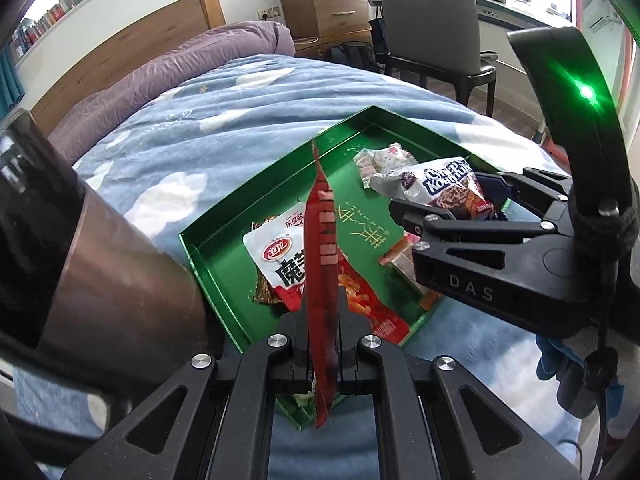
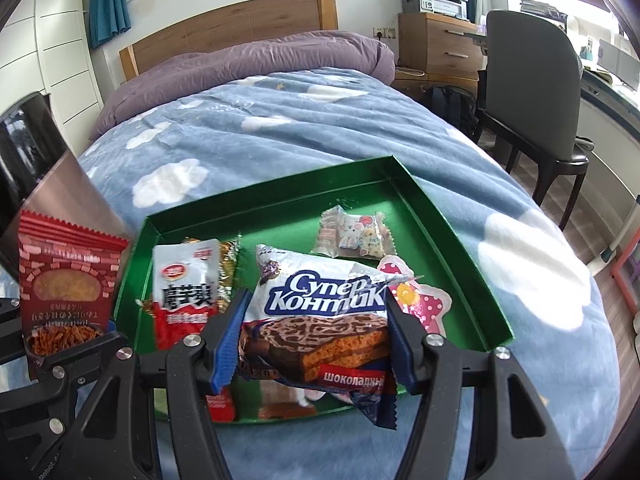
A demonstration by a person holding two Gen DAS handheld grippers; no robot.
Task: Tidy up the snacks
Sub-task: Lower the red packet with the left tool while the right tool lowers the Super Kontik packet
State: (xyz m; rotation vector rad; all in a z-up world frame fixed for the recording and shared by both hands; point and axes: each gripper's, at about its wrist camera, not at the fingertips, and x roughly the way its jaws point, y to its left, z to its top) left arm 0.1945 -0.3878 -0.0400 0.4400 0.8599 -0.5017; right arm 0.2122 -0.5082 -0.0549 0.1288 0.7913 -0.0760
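The left hand-held gripper [image 1: 324, 360] is clamped on a red packet [image 1: 322, 264], held edge-on and upright, its long axis running from the jaws up to its serrated top edge, above the near left part of the green tray [image 2: 460, 248]. The right hand-held gripper [image 2: 312, 336], jaws wide, grips a wafer pack [image 2: 320, 320] across its width, the pack's long axis pointing away over the tray. In the tray lie a white pouch [image 2: 188, 280], a bunny candy [image 2: 356, 236] and a pink packet [image 2: 420, 300]. The tray rests on the bed [image 2: 280, 120].
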